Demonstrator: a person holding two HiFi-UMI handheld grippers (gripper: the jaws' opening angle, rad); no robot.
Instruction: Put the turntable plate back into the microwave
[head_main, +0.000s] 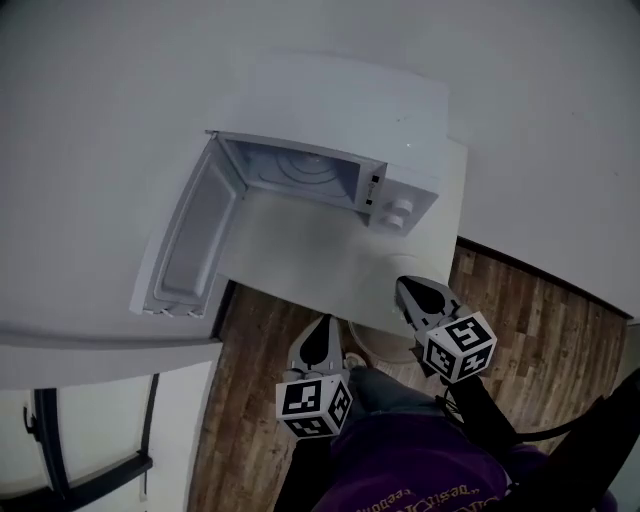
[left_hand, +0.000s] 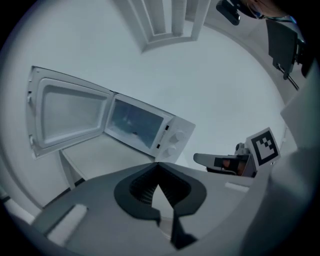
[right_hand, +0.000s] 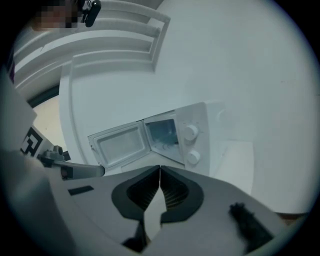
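Only the head view looks into the microwave (head_main: 400, 190) from above. Curved rings show on the cavity floor, which looks like the plate (head_main: 300, 172) lying inside, though it is faint. The two gripper views see the cavity only as a bluish recess, with no plate clear in it. They do show the front that the head view foreshortens: the door (left_hand: 70, 112) swung wide to the left, and two knobs (right_hand: 190, 140) one above the other.

Each gripper view settles its own tool. The left gripper (left_hand: 157, 166) has its jaws pressed together with nothing between them, and so does the right gripper (right_hand: 160, 169). Each view also catches the other tool from the side, the right one with its marker cube (left_hand: 263, 145) well short of the microwave. In the head view both tools are near the person's purple top (head_main: 420, 470), the left gripper (head_main: 320, 322) over the floor and the right gripper (head_main: 405, 285) near the table edge, apart from the microwave.

The microwave stands on a white table (head_main: 290, 255) against a plain white wall (head_main: 120, 90). The floor (head_main: 520, 310) is dark wood planks. A pale round thing (head_main: 385, 345) that I cannot identify sits on the floor below the right gripper
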